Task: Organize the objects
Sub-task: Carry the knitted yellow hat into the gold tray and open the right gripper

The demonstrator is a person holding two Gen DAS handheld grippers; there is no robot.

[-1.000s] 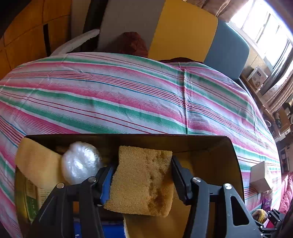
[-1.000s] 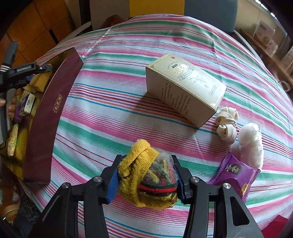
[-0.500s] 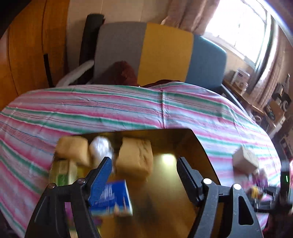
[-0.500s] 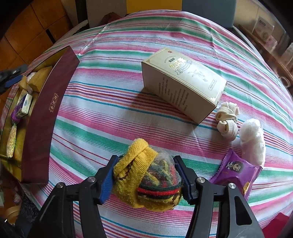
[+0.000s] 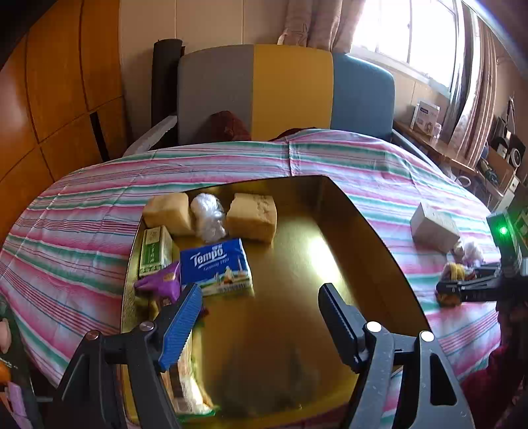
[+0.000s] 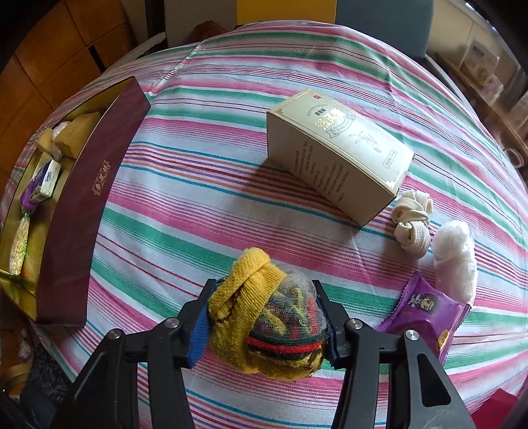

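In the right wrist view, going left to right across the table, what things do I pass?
Maroon box → knitted bundle held in the right gripper → cream carton → rolled cream strap → white plastic wad.

Ahead of me stands a grey, yellow and blue chair [image 5: 287, 92], wooden panels [image 5: 59, 82] left, a bright curtained window [image 5: 409, 29] right.

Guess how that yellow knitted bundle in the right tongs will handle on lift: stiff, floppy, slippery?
Probably soft and squashy: the knitted bundle bulges between the pads of the right tongs, so it may compress further. Likely light for its size, being yarn and mesh. The loose yellow fold on top could flop or snag; the coarse knit looks unlikely to slip.
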